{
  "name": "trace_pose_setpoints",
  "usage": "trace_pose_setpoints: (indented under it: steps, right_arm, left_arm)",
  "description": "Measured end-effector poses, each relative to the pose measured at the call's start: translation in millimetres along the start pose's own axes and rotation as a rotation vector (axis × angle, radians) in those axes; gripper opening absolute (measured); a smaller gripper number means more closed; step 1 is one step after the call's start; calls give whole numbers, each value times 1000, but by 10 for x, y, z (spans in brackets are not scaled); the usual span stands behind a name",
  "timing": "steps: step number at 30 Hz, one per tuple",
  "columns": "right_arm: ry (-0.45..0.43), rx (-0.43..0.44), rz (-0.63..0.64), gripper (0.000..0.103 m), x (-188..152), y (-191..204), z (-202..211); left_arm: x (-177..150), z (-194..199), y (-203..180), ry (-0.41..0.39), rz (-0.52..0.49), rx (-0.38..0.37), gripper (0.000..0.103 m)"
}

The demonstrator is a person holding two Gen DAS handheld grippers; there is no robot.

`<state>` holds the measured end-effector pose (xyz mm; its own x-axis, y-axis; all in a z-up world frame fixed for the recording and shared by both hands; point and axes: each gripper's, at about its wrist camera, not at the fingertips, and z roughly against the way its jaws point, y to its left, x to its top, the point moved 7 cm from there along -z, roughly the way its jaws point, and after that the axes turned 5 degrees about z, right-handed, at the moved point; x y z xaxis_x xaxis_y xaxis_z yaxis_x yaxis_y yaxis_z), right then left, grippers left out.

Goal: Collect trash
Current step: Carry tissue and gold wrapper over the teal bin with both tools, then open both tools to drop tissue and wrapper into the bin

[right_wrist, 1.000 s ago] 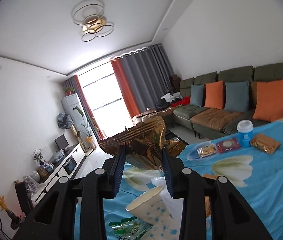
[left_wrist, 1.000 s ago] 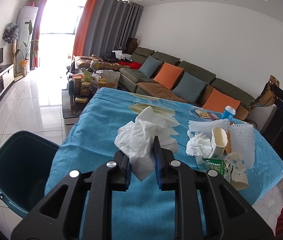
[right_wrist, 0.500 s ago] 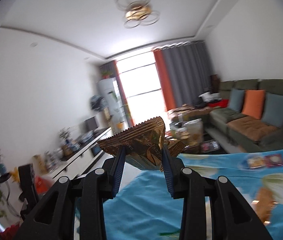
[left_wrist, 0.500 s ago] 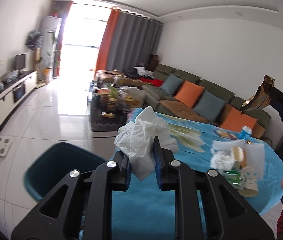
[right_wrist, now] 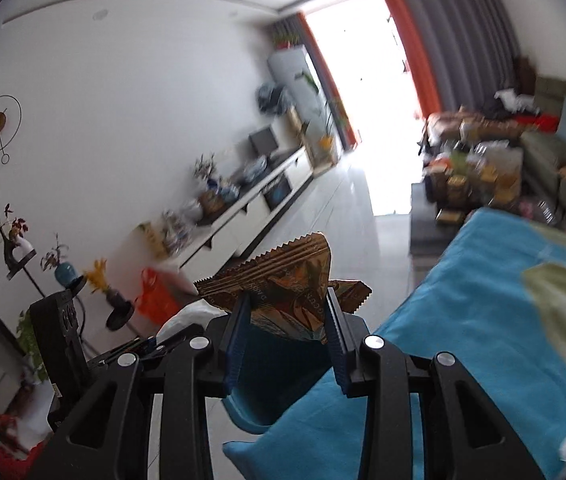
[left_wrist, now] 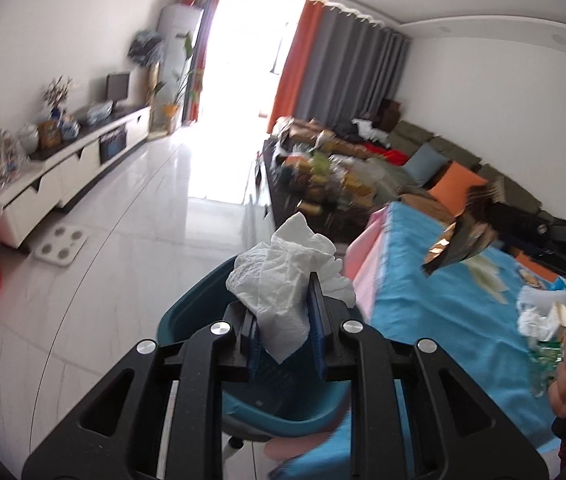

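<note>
- While my left gripper points down toward the teal bin, its blue pads are clamped on a crumpled white tissue, which sits directly above the bin's open mouth.
- My right gripper is closed on a gold-brown snack wrapper, pinched across its lower middle; the zigzag sealed edge sticks up past the fingertips, and the bin's rim shows just beneath it.
- Seen from the left wrist, that wrapper hangs over the blue tablecloth, beside the bin rather than over it.
- I judge the tissue to be very light and soft; it squashes flat in the grip, may cling to the pads on release, and any bunched part is a fair place to hold.
- I judge the wrapper to be light, crinkly and slick, so a hold across its body, as now, seems safer than one at an edge.
- More trash lies on the tablecloth, well away from the bin: white tissue, a paper cup and something green.
</note>
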<state>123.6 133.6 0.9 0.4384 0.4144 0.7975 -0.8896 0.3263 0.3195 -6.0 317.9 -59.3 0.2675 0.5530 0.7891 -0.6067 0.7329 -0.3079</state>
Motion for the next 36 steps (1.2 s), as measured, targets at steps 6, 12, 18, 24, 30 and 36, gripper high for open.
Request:
trace_pose_setpoints:
  steps: [6, 12, 18, 24, 30, 36]
  right_arm:
    - [160, -18, 12, 34, -169, 101, -670]
    - [288, -40, 23, 34, -283, 111, -1025]
    - [362, -72, 25, 36, -407, 69, -1263]
    - [387, -84, 12, 39, -452, -13, -1367]
    - [375, -83, 3, 54, -417, -47, -1363]
    - [330, -96, 6, 66, -350, -83, -1244]
  left_arm:
    - [-213, -388, 246, 111, 39, 36, 21]
    - [-432, -807, 286, 212, 62, 50, 21]
    - [-560, -1161, 199, 269, 56, 63, 21]
    - [-621, -1363, 113, 294, 51, 67, 28]
    - [-659, -1353, 53, 290, 36, 91, 50]
    - [-573, -1220, 67, 250, 45, 101, 76]
